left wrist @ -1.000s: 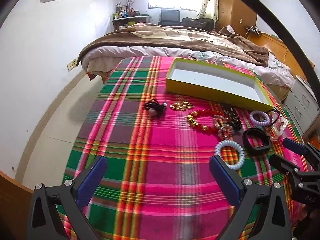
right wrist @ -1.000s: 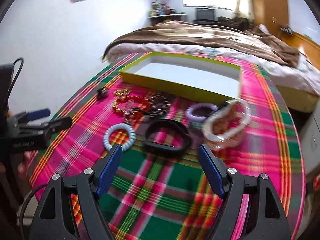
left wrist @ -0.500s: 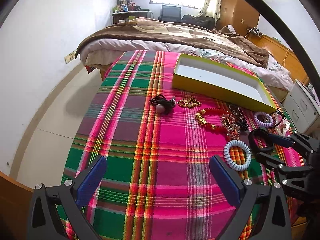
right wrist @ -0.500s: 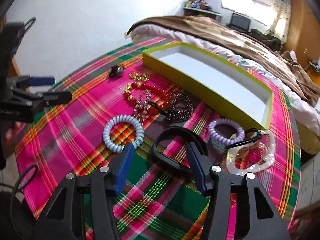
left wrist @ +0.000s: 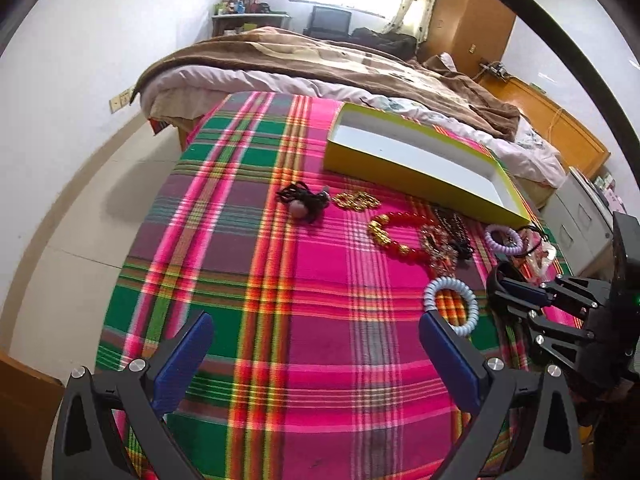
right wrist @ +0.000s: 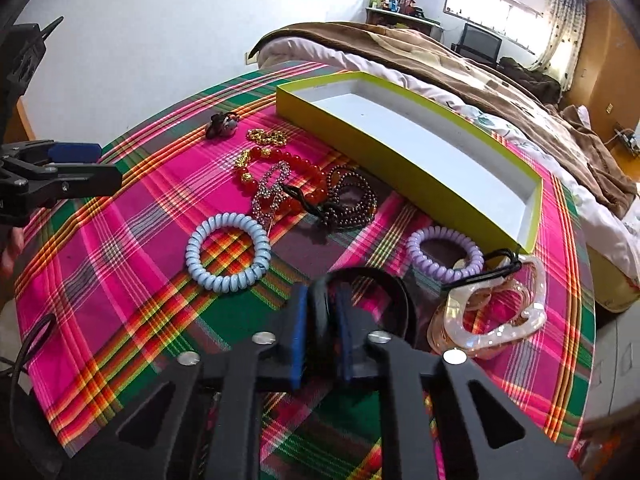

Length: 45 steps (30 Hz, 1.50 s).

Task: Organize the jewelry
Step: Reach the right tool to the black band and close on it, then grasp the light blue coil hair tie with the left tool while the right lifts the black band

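Right gripper (right wrist: 322, 320): pitched steeply down toward the plaid cloth (right wrist: 120, 280); the jaws have just been closing, and the near rim of the black bangle (right wrist: 394, 300) is now pinched between the blue pads, with almost no gap left.
Black bangle: resting on the cloth at the near edge of the jewelry cluster, between the pale blue coil band (right wrist: 228, 254) and the pearly open-work piece (right wrist: 500, 312); its ring is seen extending away from the pads toward the box.
Left gripper (left wrist: 314, 350): also angled down, held over bare cloth at the near left; the jaws are spread wide and nothing is held between them.
Yellow-green box (right wrist: 400, 160): open, white inside, nothing seen in it; its long axis runs diagonally along the far side of the jewelry, from far left to near right in the right wrist view.
Other pieces: a lilac coil band (right wrist: 444, 254) just before the box's near corner; a red bead bracelet (right wrist: 288, 176), a dark bead strand (right wrist: 352, 200) and a rhinestone piece (right wrist: 272, 192) lying tangled together; a gold chain (right wrist: 266, 136) and a dark hair tie (right wrist: 222, 124) farther left.
Writing: none that can be read.
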### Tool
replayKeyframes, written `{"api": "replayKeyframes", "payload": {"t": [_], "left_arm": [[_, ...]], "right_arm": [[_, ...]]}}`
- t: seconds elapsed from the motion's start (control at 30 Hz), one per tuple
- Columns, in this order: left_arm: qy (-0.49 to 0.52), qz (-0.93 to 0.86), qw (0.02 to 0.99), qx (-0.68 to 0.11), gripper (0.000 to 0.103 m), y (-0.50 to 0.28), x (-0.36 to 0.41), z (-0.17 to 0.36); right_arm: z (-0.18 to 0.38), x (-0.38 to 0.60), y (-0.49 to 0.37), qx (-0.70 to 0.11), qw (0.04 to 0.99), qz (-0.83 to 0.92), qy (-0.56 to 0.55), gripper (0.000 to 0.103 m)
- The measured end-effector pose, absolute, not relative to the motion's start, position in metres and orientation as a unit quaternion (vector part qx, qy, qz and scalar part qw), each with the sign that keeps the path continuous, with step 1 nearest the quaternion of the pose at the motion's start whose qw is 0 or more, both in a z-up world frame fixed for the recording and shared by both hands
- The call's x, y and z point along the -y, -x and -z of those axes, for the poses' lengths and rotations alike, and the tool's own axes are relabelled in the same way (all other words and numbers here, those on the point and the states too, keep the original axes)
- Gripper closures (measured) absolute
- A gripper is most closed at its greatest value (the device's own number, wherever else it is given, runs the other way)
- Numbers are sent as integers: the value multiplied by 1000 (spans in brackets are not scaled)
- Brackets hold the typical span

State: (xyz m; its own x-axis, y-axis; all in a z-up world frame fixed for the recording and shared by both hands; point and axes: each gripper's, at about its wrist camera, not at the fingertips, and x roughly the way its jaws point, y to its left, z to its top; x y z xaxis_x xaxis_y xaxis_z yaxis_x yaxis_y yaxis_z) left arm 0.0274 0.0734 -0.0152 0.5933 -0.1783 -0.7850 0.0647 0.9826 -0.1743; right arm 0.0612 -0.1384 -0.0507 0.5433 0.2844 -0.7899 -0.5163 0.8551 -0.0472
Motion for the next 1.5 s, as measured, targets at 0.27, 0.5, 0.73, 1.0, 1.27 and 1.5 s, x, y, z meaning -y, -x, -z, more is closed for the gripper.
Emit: {"api": "replayKeyframes", "payload": {"t": [0.27, 0.5, 0.73, 1.0, 1.27, 1.5], "left_arm": [[38, 97, 878, -468, 1, -35, -45, 19], [18, 123, 869, -478, 13, -48, -10, 27], [-20, 98, 864, -493, 22, -56, 12, 41], [-49, 81, 870, -484, 45, -59, 22, 40], [-60, 95, 870, -479, 93, -57, 31, 36], [-31, 111, 877, -467, 93, -53, 23, 25]], "right_arm": [[38, 155, -43, -396, 886, -222, 94, 91], [25, 180, -31, -380, 903, -192, 59, 91], [18, 191, -26, -370, 910, -180, 52, 91], [18, 199, -23, -365, 913, -178, 40, 91], [18, 203, -22, -365, 914, -176, 35, 91], [9, 204, -23, -359, 917, -170, 37, 91]]}}
